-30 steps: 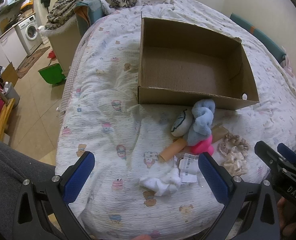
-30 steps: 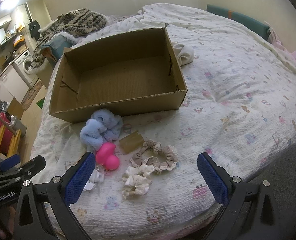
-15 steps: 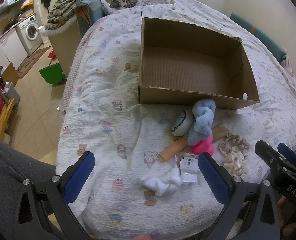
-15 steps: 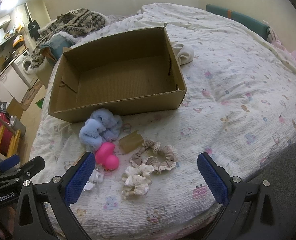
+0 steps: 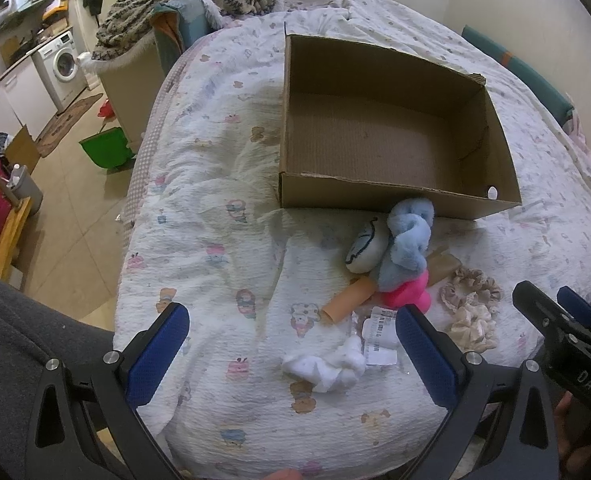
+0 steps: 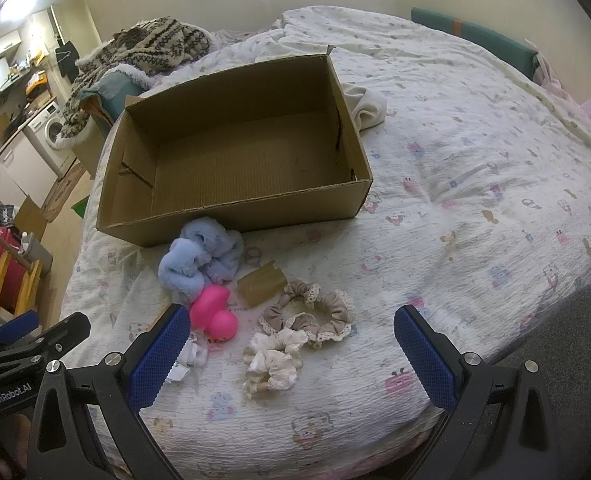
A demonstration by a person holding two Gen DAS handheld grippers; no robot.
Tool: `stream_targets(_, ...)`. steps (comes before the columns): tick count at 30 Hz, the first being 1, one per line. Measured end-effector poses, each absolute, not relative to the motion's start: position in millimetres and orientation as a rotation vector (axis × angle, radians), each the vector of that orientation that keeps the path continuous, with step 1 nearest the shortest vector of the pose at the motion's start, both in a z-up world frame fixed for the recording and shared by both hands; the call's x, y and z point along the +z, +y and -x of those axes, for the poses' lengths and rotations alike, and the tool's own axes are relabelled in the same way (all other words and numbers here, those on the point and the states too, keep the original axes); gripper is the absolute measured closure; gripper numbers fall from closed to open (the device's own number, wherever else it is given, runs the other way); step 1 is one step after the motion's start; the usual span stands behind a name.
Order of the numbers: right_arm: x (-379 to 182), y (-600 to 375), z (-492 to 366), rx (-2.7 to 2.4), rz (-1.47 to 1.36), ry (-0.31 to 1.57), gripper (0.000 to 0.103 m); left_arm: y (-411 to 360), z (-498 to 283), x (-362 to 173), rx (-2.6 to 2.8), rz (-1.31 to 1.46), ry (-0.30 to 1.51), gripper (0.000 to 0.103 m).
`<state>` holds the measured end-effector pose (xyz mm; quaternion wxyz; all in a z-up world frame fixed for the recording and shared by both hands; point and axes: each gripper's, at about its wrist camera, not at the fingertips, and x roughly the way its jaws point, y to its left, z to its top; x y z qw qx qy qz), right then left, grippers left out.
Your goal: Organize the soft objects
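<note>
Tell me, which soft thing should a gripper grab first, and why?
Probably the right gripper should dip to the cream scrunchie: both grippers are open and holding nothing, the scrunchie lies between its fingers, and the cardboard box is empty.

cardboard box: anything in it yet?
Empty. Both views show the cardboard box with a bare floor; the soft items still lie on the bed in front.

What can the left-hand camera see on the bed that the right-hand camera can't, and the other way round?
Only the left wrist view shows the white fluffy piece and the round white pouch. Only the right wrist view shows the cream cloth behind the cardboard box. Both show the box, blue plush, pink toy, two scrunchies and both open grippers.
</note>
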<state>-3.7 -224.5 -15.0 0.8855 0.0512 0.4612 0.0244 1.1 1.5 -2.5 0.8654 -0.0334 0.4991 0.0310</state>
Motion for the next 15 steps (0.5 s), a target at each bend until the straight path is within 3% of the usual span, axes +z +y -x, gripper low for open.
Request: stream_targets(15,-17.1,-224.9,3.4,0.048,-0.113,0.968,0.000,1.9,-2.2,-3.7,0.055,0.076,1.053,0.000)
